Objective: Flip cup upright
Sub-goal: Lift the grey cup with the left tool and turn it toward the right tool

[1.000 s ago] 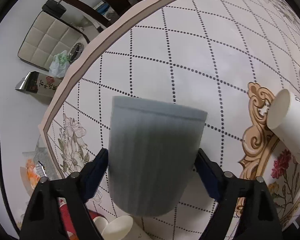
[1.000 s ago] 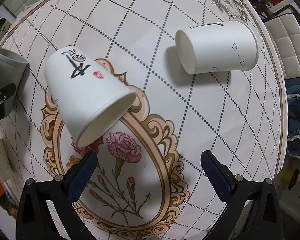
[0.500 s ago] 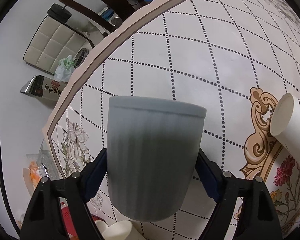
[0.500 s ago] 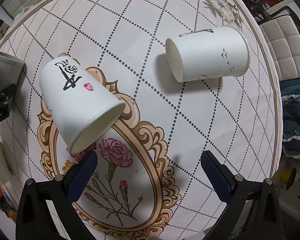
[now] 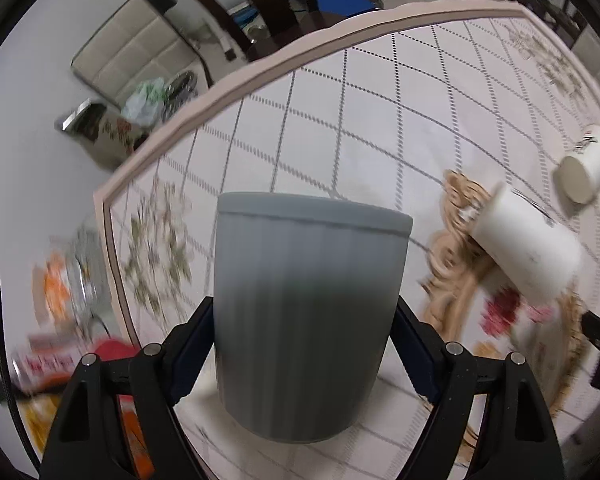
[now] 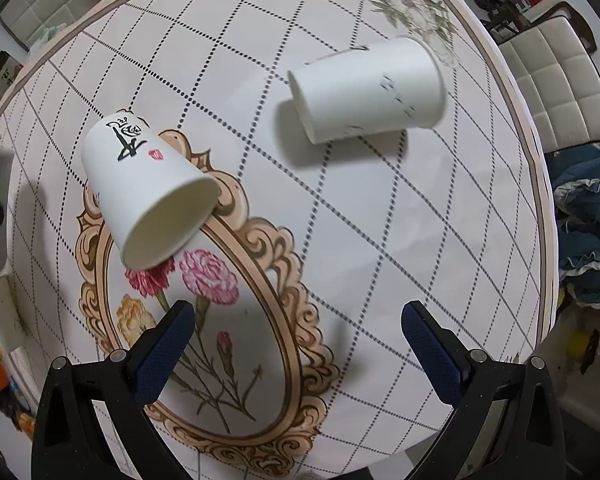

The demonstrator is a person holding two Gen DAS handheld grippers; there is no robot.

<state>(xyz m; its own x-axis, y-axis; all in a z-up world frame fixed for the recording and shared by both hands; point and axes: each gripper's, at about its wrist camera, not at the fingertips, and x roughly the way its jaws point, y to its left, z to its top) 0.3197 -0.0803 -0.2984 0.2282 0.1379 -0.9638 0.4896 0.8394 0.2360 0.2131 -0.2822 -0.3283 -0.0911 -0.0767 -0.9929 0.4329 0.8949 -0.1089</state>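
The left tongs point(image 5: 304, 344) were clamped on the grey cup point(image 5: 310, 312), one blue-padded finger pressed to each side of it at the lower middle of the frame. The right tongs point(image 6: 296, 336) stood wide apart along the bottom of their frame, holding nothing, above the surface point(image 6: 380, 208).

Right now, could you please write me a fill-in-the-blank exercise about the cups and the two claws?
1. The left claw is shut on the ____ cup.
2. The right claw is open and holds ____.
3. The number of white paper cups lying on their sides on the table is ____.
4. The cup with black calligraphy lies partly over the ornate ____ frame print.

Missing words: grey; nothing; two; golden
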